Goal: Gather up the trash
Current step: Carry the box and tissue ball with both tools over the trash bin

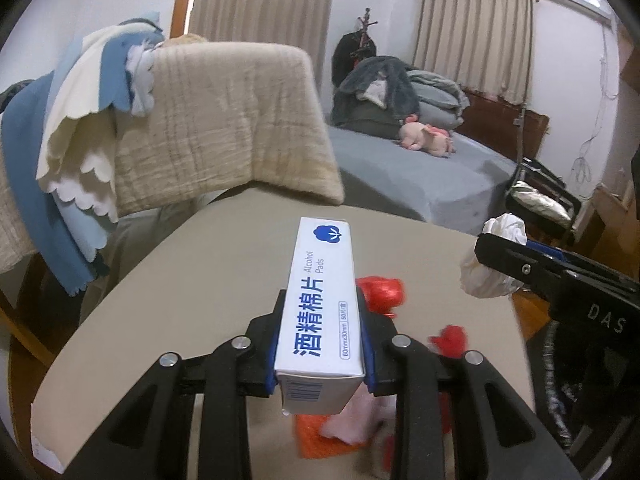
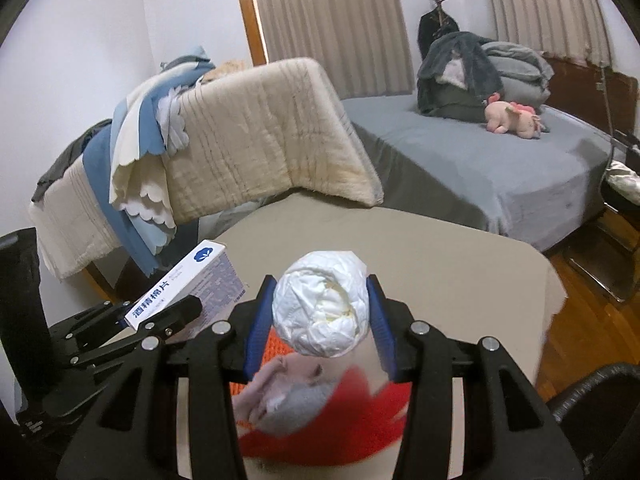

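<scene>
Beige tabletop (image 1: 208, 264) in a bedroom, grey bed (image 1: 420, 176) beyond its far edge.
Left gripper (image 1: 320, 344) clamps white alcohol-pad box (image 1: 320, 304); right gripper (image 2: 322, 316) grips crumpled white paper ball (image 2: 322, 304), both above red and orange scraps (image 1: 380, 292) mid-table.

Left gripper (image 1: 320, 332): black linkage arms, silver pivot screws, blue finger pads. Right gripper (image 2: 322, 316): same build; white "DAS" lettering visible right edge, left wrist view.

Smooth white card box (image 1: 320, 312), crumpled paper wad (image 2: 322, 306) — matt beige table (image 1: 180, 280), quilted cloth blanket (image 1: 224, 120)
</scene>
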